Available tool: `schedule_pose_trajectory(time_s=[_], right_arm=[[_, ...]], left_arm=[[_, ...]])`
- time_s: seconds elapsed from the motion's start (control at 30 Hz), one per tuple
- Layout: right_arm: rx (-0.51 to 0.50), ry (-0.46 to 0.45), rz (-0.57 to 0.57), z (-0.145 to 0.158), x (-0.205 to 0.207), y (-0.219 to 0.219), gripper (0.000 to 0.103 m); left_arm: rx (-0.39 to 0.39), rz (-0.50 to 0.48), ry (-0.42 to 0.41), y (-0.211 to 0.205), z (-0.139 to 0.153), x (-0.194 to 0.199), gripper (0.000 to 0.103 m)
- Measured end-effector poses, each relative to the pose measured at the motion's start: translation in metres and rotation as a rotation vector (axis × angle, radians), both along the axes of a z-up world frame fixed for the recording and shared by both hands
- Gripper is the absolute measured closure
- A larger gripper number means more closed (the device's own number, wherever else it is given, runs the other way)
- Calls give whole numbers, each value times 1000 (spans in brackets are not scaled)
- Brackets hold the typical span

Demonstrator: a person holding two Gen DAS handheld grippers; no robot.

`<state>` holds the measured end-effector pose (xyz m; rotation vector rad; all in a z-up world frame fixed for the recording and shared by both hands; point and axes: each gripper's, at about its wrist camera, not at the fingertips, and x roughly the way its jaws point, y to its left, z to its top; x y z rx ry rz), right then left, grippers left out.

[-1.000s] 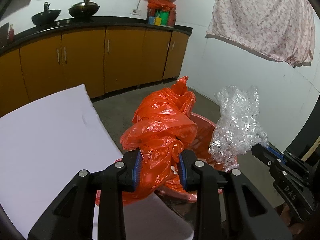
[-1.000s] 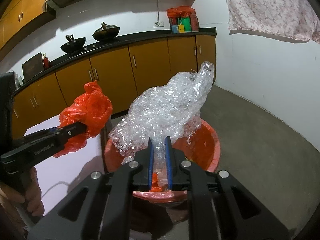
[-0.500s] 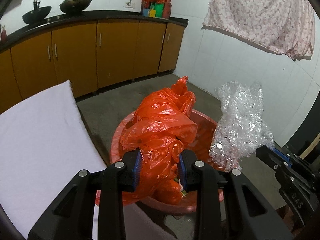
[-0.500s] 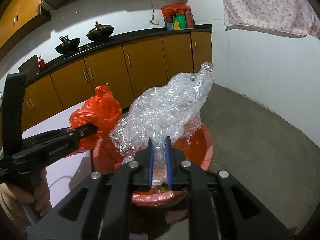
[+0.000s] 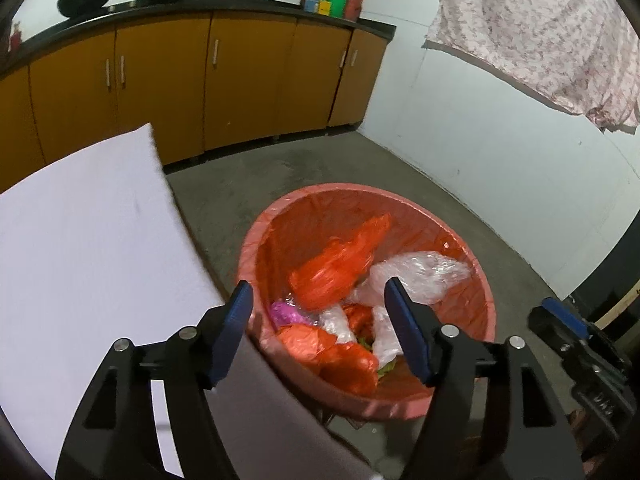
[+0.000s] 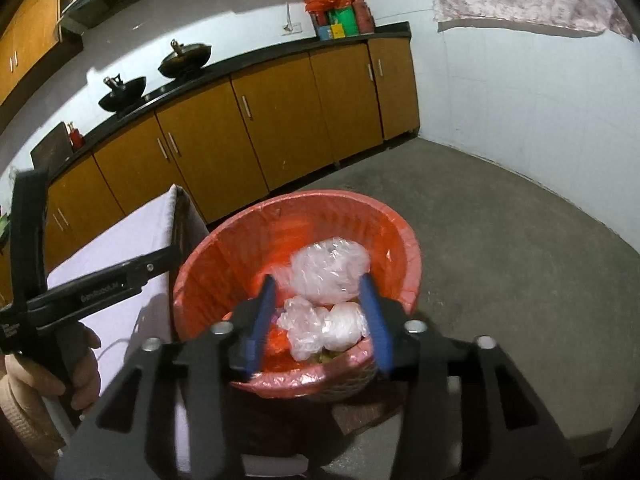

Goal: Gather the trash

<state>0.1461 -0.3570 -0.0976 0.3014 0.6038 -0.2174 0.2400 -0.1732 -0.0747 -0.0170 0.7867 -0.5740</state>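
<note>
While both tools' jaws are opening empty, the lined bin [image 5: 476, 280] stands on grey floor [image 6: 500, 220] beside a white table [image 5: 80, 248].

Both grippers' jaws are opening, seemingly empty.

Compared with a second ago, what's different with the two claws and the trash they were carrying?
Both let go. The left claw is opening with nothing between its pads, and the orange plastic bag has dropped into the red bin. The right claw is opening too, and its bubble wrap now lies in the bin. The bin, white table and cabinets are unchanged.
</note>
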Motion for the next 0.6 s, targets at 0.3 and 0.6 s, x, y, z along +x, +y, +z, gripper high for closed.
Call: schedule_pose_trajectory(time_s=[0.3, 0.6], right_arm=[[-70, -98, -25, 35, -43, 20, 10], [-116, -218, -53, 80, -106, 50, 4]], left_arm=[[-28, 90, -105, 56, 33, -46, 10], [2, 247, -266, 123, 74, -124, 2]])
